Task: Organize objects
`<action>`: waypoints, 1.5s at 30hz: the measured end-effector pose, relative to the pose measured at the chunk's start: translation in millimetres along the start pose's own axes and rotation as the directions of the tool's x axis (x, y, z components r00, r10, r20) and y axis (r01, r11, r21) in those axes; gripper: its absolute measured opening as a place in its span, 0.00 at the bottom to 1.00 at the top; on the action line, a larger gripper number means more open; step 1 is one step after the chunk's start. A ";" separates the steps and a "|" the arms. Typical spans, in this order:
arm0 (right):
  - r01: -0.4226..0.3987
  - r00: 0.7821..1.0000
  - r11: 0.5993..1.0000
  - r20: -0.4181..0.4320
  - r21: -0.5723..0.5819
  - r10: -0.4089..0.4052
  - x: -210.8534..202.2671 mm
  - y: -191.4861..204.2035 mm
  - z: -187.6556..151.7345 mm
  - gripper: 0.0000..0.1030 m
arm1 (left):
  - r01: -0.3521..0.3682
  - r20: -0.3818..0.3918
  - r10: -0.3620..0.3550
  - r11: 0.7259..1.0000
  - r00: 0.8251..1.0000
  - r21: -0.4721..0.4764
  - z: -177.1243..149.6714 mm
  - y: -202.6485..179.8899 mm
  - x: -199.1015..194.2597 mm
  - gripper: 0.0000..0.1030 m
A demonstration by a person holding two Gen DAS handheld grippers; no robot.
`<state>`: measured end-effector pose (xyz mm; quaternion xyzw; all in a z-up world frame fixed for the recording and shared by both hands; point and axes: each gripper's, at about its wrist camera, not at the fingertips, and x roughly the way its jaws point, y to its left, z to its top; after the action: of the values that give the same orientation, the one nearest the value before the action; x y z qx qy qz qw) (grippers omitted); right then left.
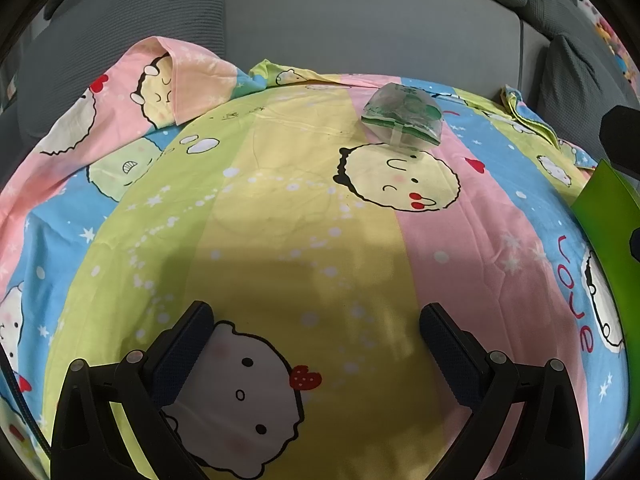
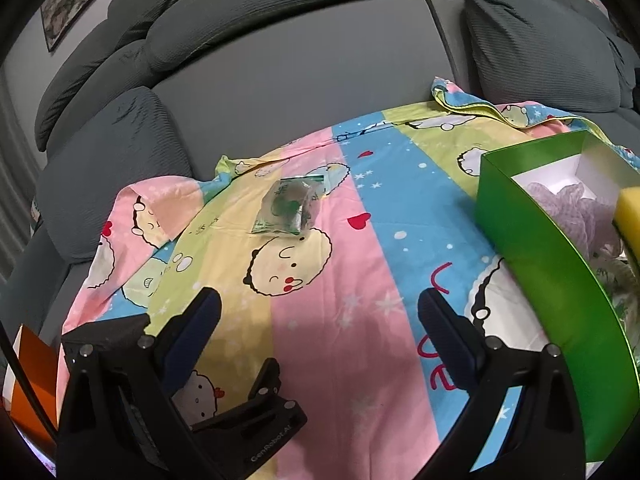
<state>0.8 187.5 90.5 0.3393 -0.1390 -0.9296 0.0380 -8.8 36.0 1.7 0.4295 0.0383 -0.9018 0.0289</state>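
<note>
A small clear plastic bag with green contents lies on the cartoon-print sheet, far ahead of my left gripper, which is open and holds nothing. From the right wrist, the same bag lies ahead and to the left of my right gripper, also open with nothing in it. A green box stands at the right, holding a yellow sponge and pale lilac mesh material. The left gripper's body shows at the lower left of the right wrist view.
The sheet covers a raised surface in front of a grey sofa with cushions. The green box's edge shows at the right of the left wrist view. An orange object sits at the lower left edge.
</note>
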 end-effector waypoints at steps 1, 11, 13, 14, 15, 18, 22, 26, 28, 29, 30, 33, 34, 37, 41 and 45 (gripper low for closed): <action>0.006 1.000 1.000 0.005 -0.002 -0.006 -0.8 -0.2 0.1 0.96 | 0.000 0.000 0.000 1.000 1.000 0.000 0.0 0.0 0.2 0.99; 0.002 1.000 1.000 0.005 -0.002 -0.002 -1.4 -1.5 -0.3 0.96 | 0.000 0.000 0.000 1.000 1.000 0.000 0.0 0.2 -0.2 0.99; 0.005 1.000 1.000 0.008 -0.006 -0.005 -2.2 -0.8 -0.6 0.96 | 0.000 0.000 0.000 1.000 1.000 0.000 0.1 -0.1 0.2 0.99; 0.007 1.000 1.000 0.008 -0.009 -0.007 -2.5 -0.6 -0.6 0.96 | -0.001 0.000 0.001 1.000 1.000 0.000 0.1 -0.1 0.3 0.99; 0.009 1.000 1.000 0.009 -0.010 -0.009 -2.3 -0.7 -0.4 0.96 | 0.000 0.000 0.000 1.000 1.000 0.000 0.1 0.1 -0.2 0.99; 0.011 1.000 1.000 0.007 -0.007 -0.011 -2.2 -1.7 -0.4 0.96 | 0.000 0.000 0.000 1.000 1.000 0.000 0.2 0.0 -0.1 0.99; 0.009 1.000 1.000 0.002 -0.006 -0.009 -1.6 -2.2 -0.8 0.96 | -0.001 0.000 0.001 1.000 1.000 -0.001 0.2 -0.2 -0.1 0.99; 0.009 1.000 1.000 0.002 -0.006 -0.009 -2.0 -2.1 -1.1 0.96 | -0.001 0.000 0.001 1.000 1.000 -0.001 0.2 -0.5 0.6 0.99; 0.008 1.000 1.000 0.003 -0.009 -0.008 -2.2 -1.7 -1.0 0.96 | -0.001 0.000 0.001 1.000 1.000 -0.001 0.2 -0.4 0.0 0.99; 0.010 1.000 1.000 0.004 -0.012 -0.010 -2.5 -1.4 -0.9 0.96 | -0.001 0.000 0.001 1.000 1.000 -0.001 0.2 -0.5 0.2 0.99; 0.013 1.000 1.000 0.006 -0.013 -0.013 -2.4 -1.3 -0.6 0.96 | -0.001 0.000 0.001 1.000 1.000 -0.001 0.2 -0.5 0.0 0.99; 0.012 1.000 1.000 0.005 -0.011 -0.012 -2.1 -1.5 -1.1 0.96 | -0.001 0.000 0.001 1.000 1.000 -0.001 0.2 -0.5 -0.1 0.99; 0.012 1.000 1.000 0.004 -0.011 -0.012 -2.1 -1.8 -1.1 0.96 | -0.001 0.000 0.001 1.000 1.000 -0.001 0.2 -0.7 0.3 0.99; 0.015 1.000 1.000 0.005 -0.010 -0.015 -2.4 -2.2 -0.9 0.96 | -0.001 0.000 0.001 1.000 1.000 -0.001 0.2 -0.6 0.2 0.99; 0.014 1.000 1.000 0.001 -0.011 -0.014 -1.7 -2.7 -1.1 0.96 | -0.001 0.000 0.001 1.000 1.000 -0.001 0.2 -0.4 -0.3 0.99; 0.011 1.000 1.000 0.001 -0.011 -0.011 -1.7 -2.7 -0.8 0.96 | -0.001 0.000 0.001 1.000 1.000 -0.001 0.1 -0.3 -0.3 0.99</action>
<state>2.7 190.2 90.2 0.3395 -0.1320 -0.9307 0.0346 -8.7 36.3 2.1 0.4293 0.0385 -0.9018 0.0298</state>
